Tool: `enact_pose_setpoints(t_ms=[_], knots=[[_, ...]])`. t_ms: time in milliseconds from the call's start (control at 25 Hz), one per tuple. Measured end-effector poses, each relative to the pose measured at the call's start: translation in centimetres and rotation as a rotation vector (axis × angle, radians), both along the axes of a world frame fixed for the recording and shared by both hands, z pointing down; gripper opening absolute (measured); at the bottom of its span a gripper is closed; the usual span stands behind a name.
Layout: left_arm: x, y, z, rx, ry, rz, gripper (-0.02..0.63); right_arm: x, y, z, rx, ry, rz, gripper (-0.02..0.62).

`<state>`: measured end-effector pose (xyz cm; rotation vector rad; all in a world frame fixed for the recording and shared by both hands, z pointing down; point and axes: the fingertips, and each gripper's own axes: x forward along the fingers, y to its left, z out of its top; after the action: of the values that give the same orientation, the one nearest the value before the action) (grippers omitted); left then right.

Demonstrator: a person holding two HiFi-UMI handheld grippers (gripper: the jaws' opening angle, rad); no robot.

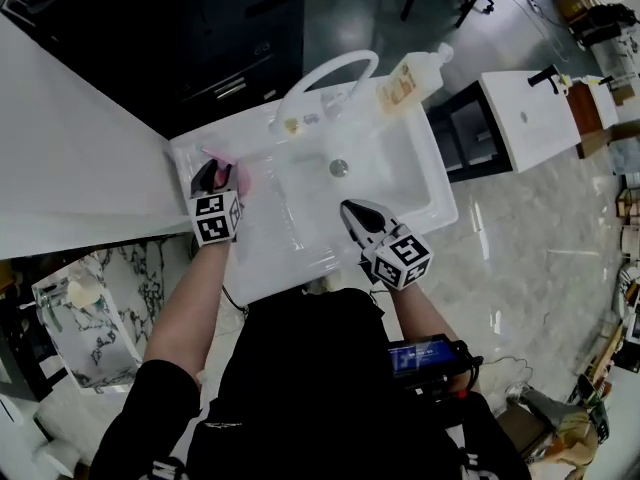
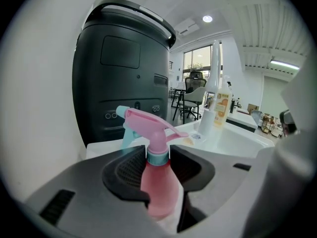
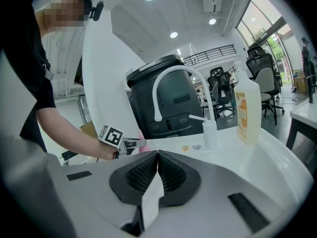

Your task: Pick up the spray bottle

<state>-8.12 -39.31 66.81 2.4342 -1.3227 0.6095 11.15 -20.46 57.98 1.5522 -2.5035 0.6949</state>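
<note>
Left gripper view alone shows the left gripper clamping the spray bottle by its neck on the sink's left rim; right gripper closed, empty.

The spray bottle stands upright on the sink's left rim, its neck between the left gripper's fingers, which touch it on both sides. The faucet rises at the sink's back edge, with a soap bottle at the back right corner. The right gripper hangs over the basin's front, near the drain. A cabinet stands behind the sink.
</note>
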Motion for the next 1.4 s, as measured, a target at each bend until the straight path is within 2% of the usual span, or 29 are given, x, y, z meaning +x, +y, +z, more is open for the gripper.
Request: enact_pose_setpoints(t_ms=[200, 480, 880, 1400], knots=[[-0.3, 0.9, -1.2, -0.002, 0.002, -0.004, 0.149, -0.3, 0.3, -0.6, -0.002, 0.005, -0.001, 0.026], [-0.5, 1.6, -3.2, 0.038, 0.032, 0.009, 0.147, -1.0, 0.4, -1.2, 0.020, -0.002, -0.009, 0.026], [-0.7, 5.4, -5.5, 0.068, 0.055, 0.005, 0.146, -1.1, 1.5, -1.8, 0.053, -0.028, -0.056, 0.026], [-1.0, 11.4, -8.9, 0.121, 0.048, -0.067, 0.144, 0.0, 3.8, -2.5, 0.077, -0.089, -0.154, 0.026]])
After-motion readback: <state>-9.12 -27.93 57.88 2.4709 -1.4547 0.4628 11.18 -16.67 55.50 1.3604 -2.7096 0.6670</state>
